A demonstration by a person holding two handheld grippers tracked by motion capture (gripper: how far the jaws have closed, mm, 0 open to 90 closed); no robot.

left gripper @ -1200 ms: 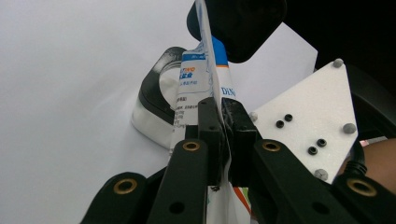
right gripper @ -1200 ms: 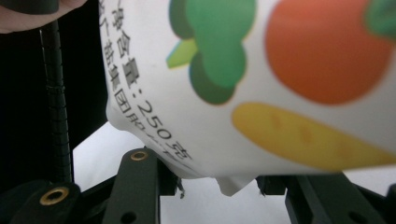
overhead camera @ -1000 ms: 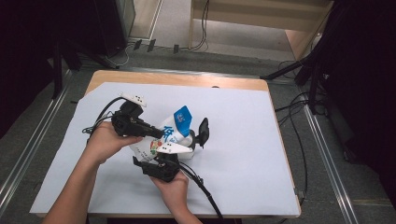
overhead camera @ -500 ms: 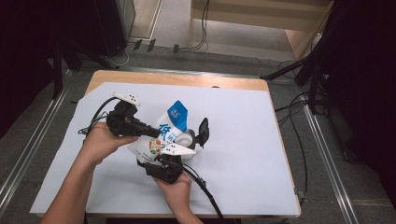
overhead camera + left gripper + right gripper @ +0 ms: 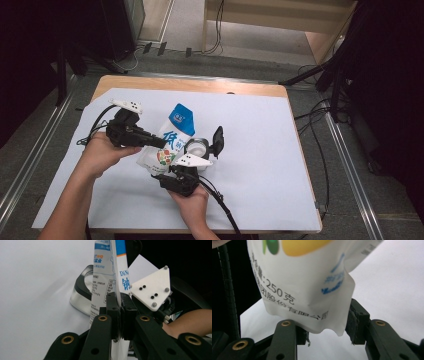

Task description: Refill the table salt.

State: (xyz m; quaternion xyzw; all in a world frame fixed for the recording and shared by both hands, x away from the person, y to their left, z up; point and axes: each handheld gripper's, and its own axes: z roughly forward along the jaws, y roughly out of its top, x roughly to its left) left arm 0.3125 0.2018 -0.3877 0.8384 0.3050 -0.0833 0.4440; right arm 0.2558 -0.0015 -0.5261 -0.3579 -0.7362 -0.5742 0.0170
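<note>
Pouch: white soft plastic pouch with a blue top, blue lettering and a fruit picture point(image 5: 172, 141), held off the tabletop between the two grippers, left of centre over the white sheet, tilted with its blue top away from the person; printed side panel seen in the left gripper view point(image 5: 103, 277), bulging lower end in the right gripper view point(image 5: 304, 285).
Left gripper: black two-jaw gripper in the person's left hand point(image 5: 152, 142), reaching in from the left at the pouch's middle; fingers point(image 5: 113, 315) pressed nearly together on a thin flat edge of the pouch.
Right gripper: black two-jaw gripper in the person's right hand point(image 5: 175, 172), below the pouch on the person's side, bearing a white three-cornered plate; fingers point(image 5: 355, 323) set at a middling width with the pouch's bottom corner between them, the left one touching the film, contact on the other side hard to tell.
Container: small clear round container point(image 5: 196, 148) with a black hinged lid standing open point(image 5: 217, 138), on the sheet just beside the pouch's right side; glimpsed behind the pouch in the left gripper view point(image 5: 81, 293).
Sheet: white paper sheet point(image 5: 260, 165) covering most of the tabletop.
Tabletop: light wooden tabletop point(image 5: 200, 85), bare along the far edge.
Surroundings: grey floor with black cables, beyond the far edge and at right.
</note>
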